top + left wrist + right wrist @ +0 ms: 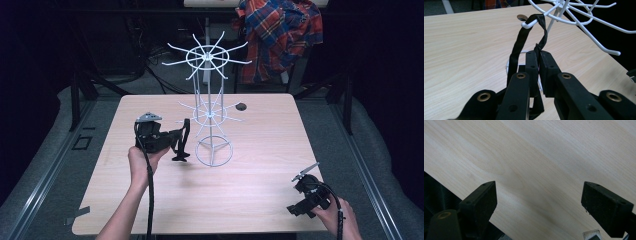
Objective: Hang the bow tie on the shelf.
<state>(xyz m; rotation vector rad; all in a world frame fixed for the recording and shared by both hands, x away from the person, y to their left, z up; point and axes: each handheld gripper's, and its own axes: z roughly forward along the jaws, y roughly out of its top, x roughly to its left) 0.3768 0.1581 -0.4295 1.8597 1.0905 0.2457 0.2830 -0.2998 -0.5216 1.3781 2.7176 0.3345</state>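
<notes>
Strap [519, 47] hangs looped on a rack [210, 107] hook mid-desk [260, 200] | your left claw [538, 65] pinches it | your right claw [539, 202] is spread wide near the front right edge, bare wood around it.

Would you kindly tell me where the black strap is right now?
The black strap is looped over a lower hook of the white wire rack, pinched by the left gripper.
</notes>
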